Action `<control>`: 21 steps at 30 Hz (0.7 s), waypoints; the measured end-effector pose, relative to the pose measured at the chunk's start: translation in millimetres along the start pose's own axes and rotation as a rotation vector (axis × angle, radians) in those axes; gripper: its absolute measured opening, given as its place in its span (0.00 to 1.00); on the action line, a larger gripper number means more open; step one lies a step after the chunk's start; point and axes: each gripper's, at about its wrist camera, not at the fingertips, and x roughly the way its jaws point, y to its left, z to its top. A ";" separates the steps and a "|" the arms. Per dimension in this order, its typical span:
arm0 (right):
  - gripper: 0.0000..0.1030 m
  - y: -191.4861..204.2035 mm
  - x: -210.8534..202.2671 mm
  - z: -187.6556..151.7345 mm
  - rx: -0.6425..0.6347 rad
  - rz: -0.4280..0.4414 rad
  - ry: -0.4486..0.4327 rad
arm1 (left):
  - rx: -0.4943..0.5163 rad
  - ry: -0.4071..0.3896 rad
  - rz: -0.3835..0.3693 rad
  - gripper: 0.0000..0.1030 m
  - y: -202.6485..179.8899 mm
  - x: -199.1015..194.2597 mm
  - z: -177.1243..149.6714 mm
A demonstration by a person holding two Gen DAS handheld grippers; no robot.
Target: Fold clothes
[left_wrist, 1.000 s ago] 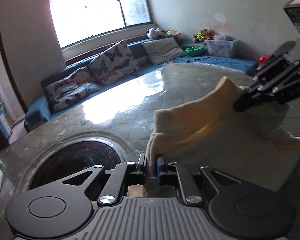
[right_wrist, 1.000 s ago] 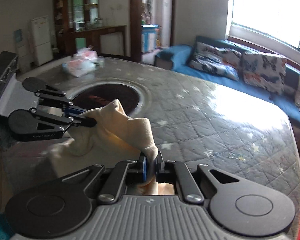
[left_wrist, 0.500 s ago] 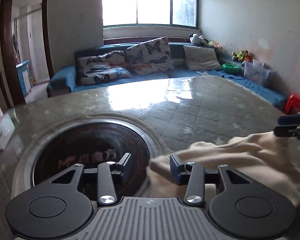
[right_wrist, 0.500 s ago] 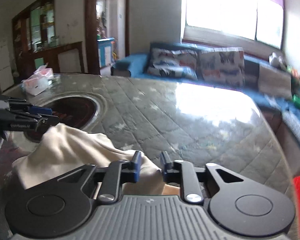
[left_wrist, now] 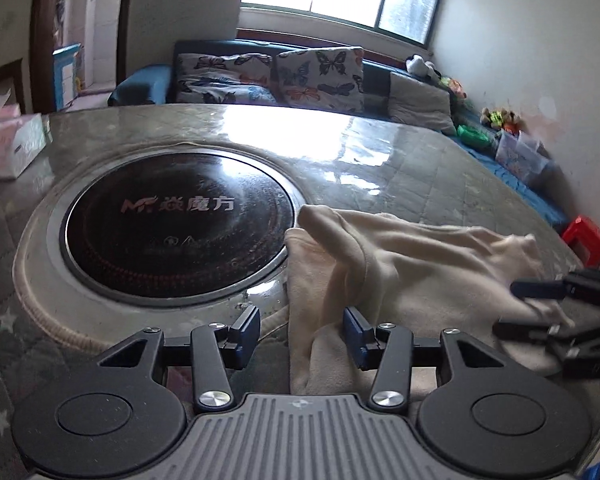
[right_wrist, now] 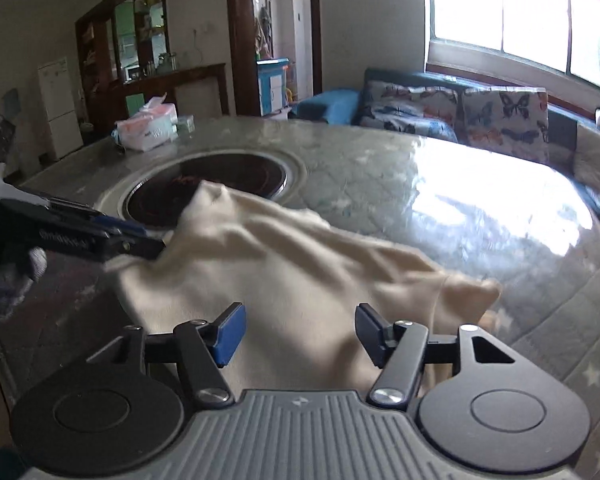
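A cream garment (left_wrist: pixel 412 268) lies crumpled on the quilted, glass-topped table (left_wrist: pixel 380 160), its left edge beside the round cooktop. My left gripper (left_wrist: pixel 300 334) hovers over the garment's near left edge. Its jaws are opening, and a fold of cloth lies between them without being pressed by the pads. In the right wrist view the garment (right_wrist: pixel 300 272) spreads out in front of my right gripper (right_wrist: pixel 300 334), whose jaws are opening wide above the cloth, gripping nothing. The right gripper (left_wrist: pixel 506 307) shows at the garment's right end, and the left gripper (right_wrist: pixel 156 240) at its left end.
A black round induction cooktop (left_wrist: pixel 176 220) is set into the table left of the garment. A tissue pack (right_wrist: pixel 148 128) sits at the far left of the table. A sofa with butterfly cushions (left_wrist: pixel 268 80) runs behind the table, and a red stool (left_wrist: pixel 586 236) stands beyond its right edge.
Both grippers were shut on lifted corners of the garment. Both have since opened, and the cloth has dropped flat onto the table. The left view has rolled level and the right gripper has sunk lower.
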 end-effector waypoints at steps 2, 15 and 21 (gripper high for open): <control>0.65 1.5 1.6 -6.1 -0.005 -0.004 0.002 | -0.042 0.000 -0.022 0.48 5.6 -5.5 -2.5; 0.89 19.5 5.7 -13.8 -0.076 -0.018 0.007 | -0.029 0.014 -0.015 0.39 -2.7 -5.3 -14.6; 0.89 20.8 4.0 -14.6 -0.078 -0.011 0.013 | -0.055 0.034 -0.059 0.13 -1.0 -7.8 -20.3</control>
